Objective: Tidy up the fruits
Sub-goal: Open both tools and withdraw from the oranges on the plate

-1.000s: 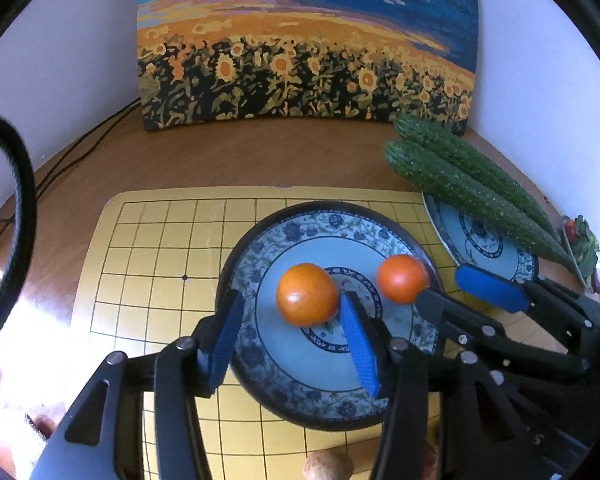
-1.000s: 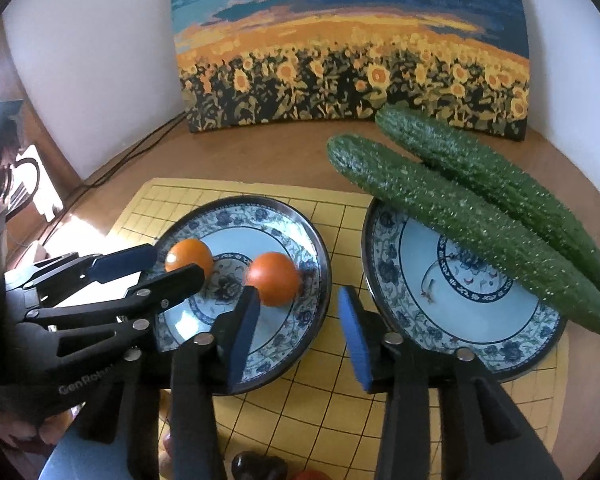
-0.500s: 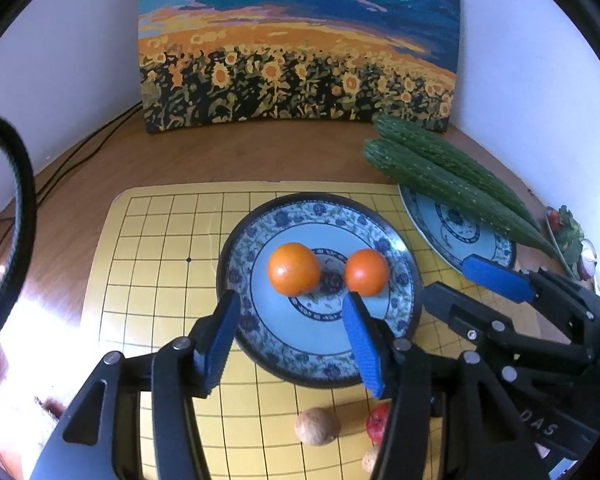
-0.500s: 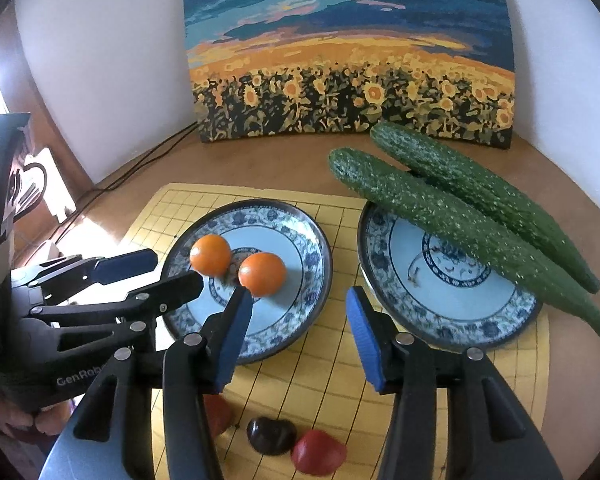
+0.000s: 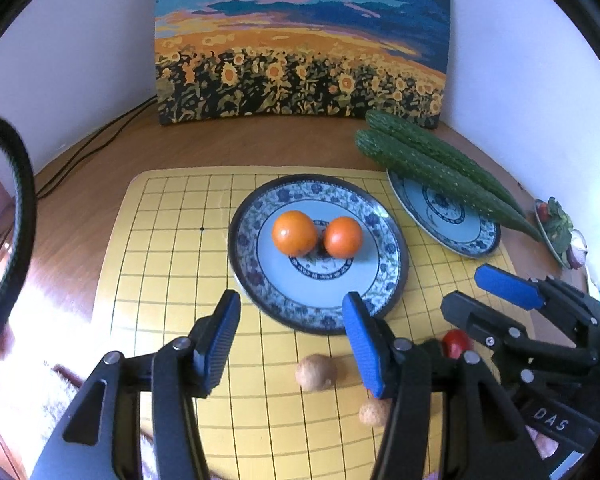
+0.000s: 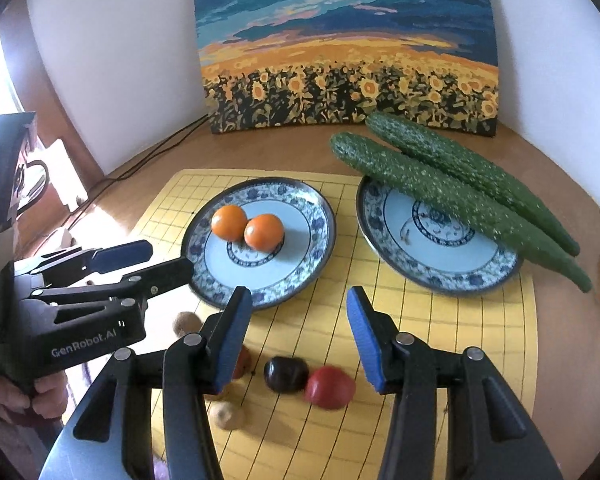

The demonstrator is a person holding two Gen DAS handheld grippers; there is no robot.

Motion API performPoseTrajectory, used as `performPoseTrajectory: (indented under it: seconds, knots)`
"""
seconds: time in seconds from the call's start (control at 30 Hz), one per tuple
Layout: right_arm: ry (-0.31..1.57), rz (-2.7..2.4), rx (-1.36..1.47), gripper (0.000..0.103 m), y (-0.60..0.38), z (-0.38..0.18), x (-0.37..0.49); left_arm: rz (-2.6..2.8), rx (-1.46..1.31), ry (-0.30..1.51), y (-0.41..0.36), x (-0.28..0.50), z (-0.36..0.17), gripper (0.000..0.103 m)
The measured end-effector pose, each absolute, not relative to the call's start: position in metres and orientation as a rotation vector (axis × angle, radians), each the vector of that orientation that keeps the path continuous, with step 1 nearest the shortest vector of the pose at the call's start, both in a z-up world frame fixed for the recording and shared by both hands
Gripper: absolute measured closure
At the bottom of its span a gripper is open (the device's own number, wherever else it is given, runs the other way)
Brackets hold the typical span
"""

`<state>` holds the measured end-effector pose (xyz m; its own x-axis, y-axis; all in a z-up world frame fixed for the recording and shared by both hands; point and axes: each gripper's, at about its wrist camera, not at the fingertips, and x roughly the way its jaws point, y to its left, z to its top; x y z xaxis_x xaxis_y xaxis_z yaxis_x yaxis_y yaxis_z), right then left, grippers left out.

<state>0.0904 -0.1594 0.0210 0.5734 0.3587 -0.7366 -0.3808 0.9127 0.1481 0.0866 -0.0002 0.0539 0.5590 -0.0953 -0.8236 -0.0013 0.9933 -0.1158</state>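
Here the left hand-held gripper point(image 5: 290, 338) hangs released, nothing between its blue pads, above the near edge of a yellow grid mat point(image 5: 168, 248) on the wooden bench point(image 5: 260, 144). Just ahead of it sits a blue-patterned plate point(image 5: 384, 284) carrying two oranges point(image 5: 294, 233), touching side by side. Beneath and slightly right of its fingers lie two small brown fruits point(image 5: 315, 372) and a red one point(image 5: 457, 343). The right hand-held gripper point(image 6: 298, 334) is also empty; its jaws have just been opening. A dark plum-like fruit point(image 6: 285, 374) and a red fruit point(image 6: 330, 387) lie on the mat just below its pads. Ahead and right of it, a second plate point(image 6: 440, 276) bears two cucumbers point(image 6: 440, 188) laid slantwise over its far rim. A sunflower painting point(image 6: 348, 92) leans on the wall beyond.
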Motion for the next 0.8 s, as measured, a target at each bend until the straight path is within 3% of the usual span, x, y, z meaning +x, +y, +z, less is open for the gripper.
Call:
performPoseTrajectory:
  seconds: [0.8]
  knots:
    - [0.871,0.410,0.017,0.052,-0.177,0.010,0.036,-0.068,-0.140,0.998,0.000,0.027,0.043,0.046]
